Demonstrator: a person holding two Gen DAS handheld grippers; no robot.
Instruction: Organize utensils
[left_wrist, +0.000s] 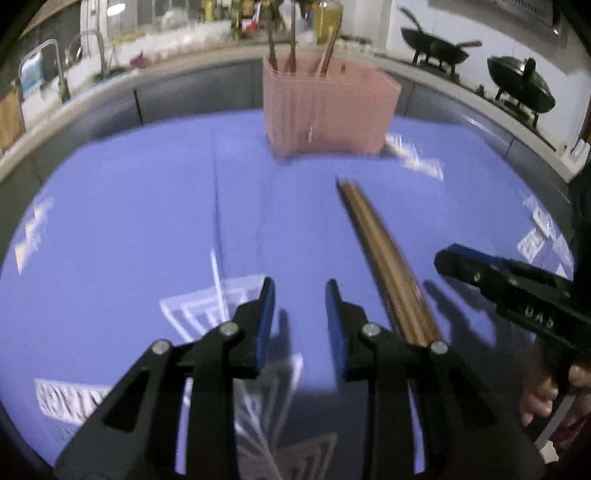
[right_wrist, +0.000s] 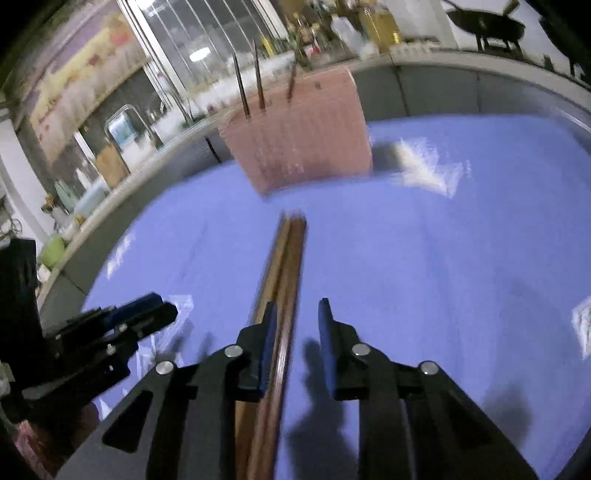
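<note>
While the chopsticks (left_wrist: 384, 266) lie flat as a close bundle on the blue mat (left_wrist: 147, 221), their far tips point toward the pink utensil holder (left_wrist: 328, 107) and their near ends run toward the near edge of the table. In the right wrist view the bundle (right_wrist: 284, 280) passes beneath the right gripper (right_wrist: 297, 325), just inside its left finger. The jaws stand apart with blue mat visible between them, and nothing is clamped. Whether the left finger touches the wood cannot be told, since both views are blurred.

In the left wrist view the left gripper (left_wrist: 300, 314) hovers above the mat just left of the bundle. Its jaws are also parted and hold nothing. The right finger linkage hides the near ends of the chopsticks in this view.

The holder stands upright near the far edge of the table, well apart from the bundle tips. Three dark sticks (right_wrist: 258, 81) rise from its top opening, grouped toward its left side. Bare mat lies between the bundle and the holder, with white printed markings (left_wrist: 417, 155) just right of the holder base.

Beyond the far edge runs a counter with a sink faucet (left_wrist: 55, 70) at left, bottles (left_wrist: 325, 18) behind the holder, and two black woks (left_wrist: 436, 46) on a stove at right.
</note>
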